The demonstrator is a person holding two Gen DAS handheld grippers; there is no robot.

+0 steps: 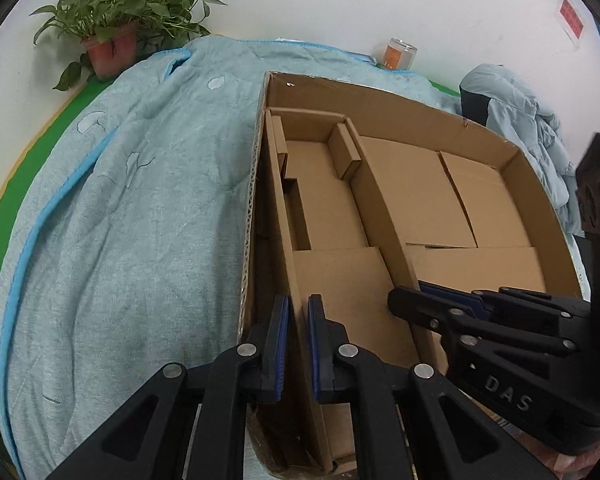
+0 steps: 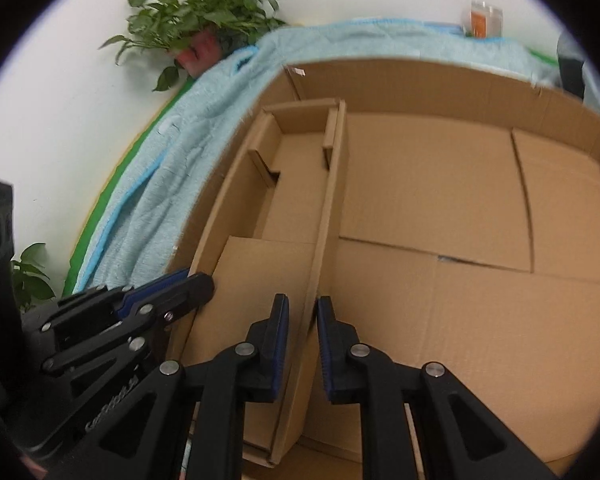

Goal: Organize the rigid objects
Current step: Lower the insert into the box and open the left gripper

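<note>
A large open cardboard box lies on a blue quilt; it also shows in the right wrist view. Inside it, at the left, sits a smaller open cardboard tray, also seen in the right wrist view. My left gripper is shut on the tray's left wall. My right gripper is shut on the tray's right wall. Each gripper shows in the other's view: the right, the left.
The light blue quilt covers a green surface. A potted plant stands at the back left by the white wall. An orange-labelled jar stands at the back. A pale blue jacket lies to the right.
</note>
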